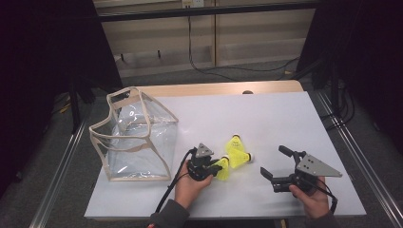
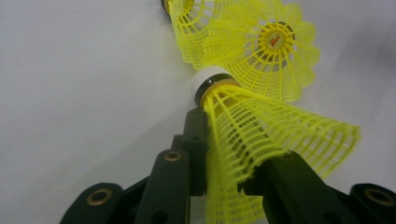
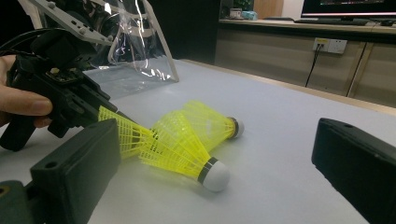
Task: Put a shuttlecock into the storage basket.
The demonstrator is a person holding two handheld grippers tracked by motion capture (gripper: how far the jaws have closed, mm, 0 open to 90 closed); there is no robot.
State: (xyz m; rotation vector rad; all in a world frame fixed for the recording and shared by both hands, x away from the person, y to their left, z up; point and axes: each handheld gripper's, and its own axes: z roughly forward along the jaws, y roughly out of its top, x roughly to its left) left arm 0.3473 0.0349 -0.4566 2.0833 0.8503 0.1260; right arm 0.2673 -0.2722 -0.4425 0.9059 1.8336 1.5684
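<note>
The left hand-held gripper (image 2: 224,163) is clamping a yellow shuttlecock's (image 2: 261,135) mesh skirt, likely crushing it, while the right hand-held gripper (image 1: 275,166) is waiting with jaws apart.

A white worktop (image 1: 266,118) with a pale wooden far edge stands on grey flooring (image 1: 199,76), flanked by metal rails (image 1: 59,164) at lower left and right of the frame. Behind it, at the top, runs a light wood cabinet (image 1: 247,38) with black cables (image 1: 223,71) trailing down to the floor. Both upper corners lie in deep shadow, perhaps dark curtains.
</note>
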